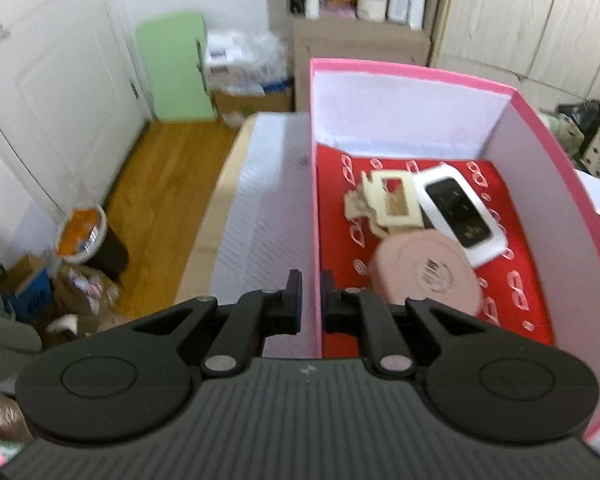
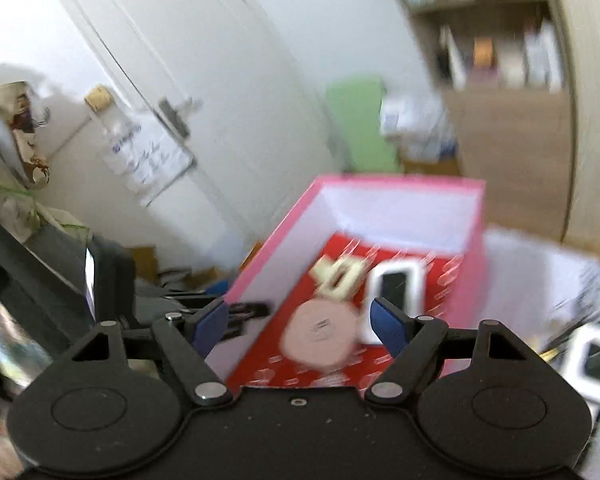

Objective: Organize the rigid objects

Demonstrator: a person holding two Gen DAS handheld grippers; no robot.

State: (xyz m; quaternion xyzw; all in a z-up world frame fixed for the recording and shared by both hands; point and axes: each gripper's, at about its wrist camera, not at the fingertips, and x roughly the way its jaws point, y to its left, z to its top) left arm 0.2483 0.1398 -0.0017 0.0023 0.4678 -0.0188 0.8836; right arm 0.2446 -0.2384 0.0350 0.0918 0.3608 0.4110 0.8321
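A pink box with white inner walls and a red patterned floor stands on a white surface. Inside lie a cream hair clip, a white device with a black screen and a round pink case. My left gripper is shut on the box's left wall, one pad on each side. In the blurred right wrist view my right gripper hangs open over the near end of the box, nothing between its fingers; the pink case, clip and white device show beyond it.
A second white device with a dark screen lies outside the box to the right. Left of the white surface is wooden floor with a bin and cardboard clutter. A green board and shelves stand behind.
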